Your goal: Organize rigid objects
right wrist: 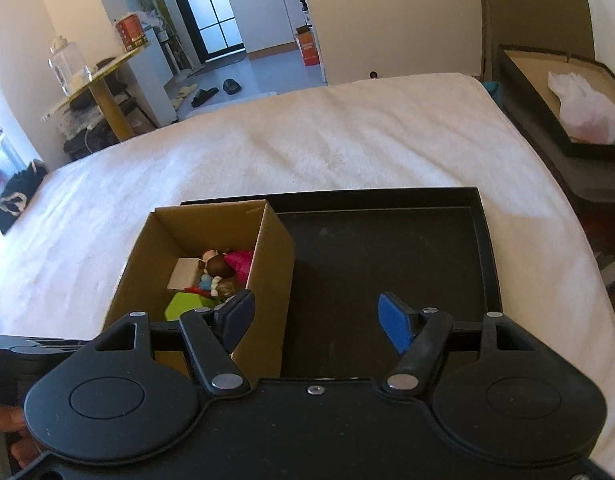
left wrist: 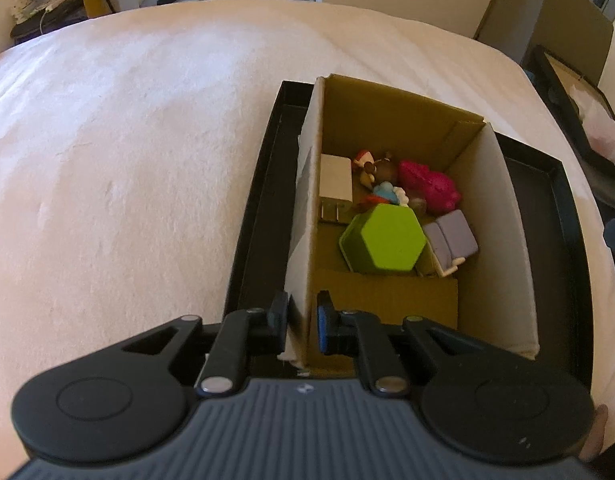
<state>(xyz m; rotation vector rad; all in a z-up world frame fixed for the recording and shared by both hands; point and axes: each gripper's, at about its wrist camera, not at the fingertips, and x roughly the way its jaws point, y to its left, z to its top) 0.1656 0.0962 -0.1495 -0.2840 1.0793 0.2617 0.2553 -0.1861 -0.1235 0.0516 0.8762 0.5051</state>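
Observation:
An open cardboard box [left wrist: 387, 120] stands in the left part of a black tray [left wrist: 251, 232] on a white bed. Inside lie a green hexagonal block [left wrist: 385, 242], a white charger [left wrist: 335, 184], a pink toy [left wrist: 427, 186], a lilac toy sofa [left wrist: 453, 238] and small figurines [left wrist: 381, 168]. My left gripper [left wrist: 303, 324] is shut on the box's left wall near its near corner. My right gripper [right wrist: 319, 320] is open and empty, its left finger [right wrist: 237, 314] over the box's right wall [right wrist: 273, 272], its right finger over the bare tray floor [right wrist: 387, 256].
The white bed [left wrist: 127, 160] spreads left and ahead. A dark box with a plastic bag [right wrist: 579, 112] stands to the right of the bed. A small table with a jar [right wrist: 71, 66] and floor clutter stand beyond the bed's far edge.

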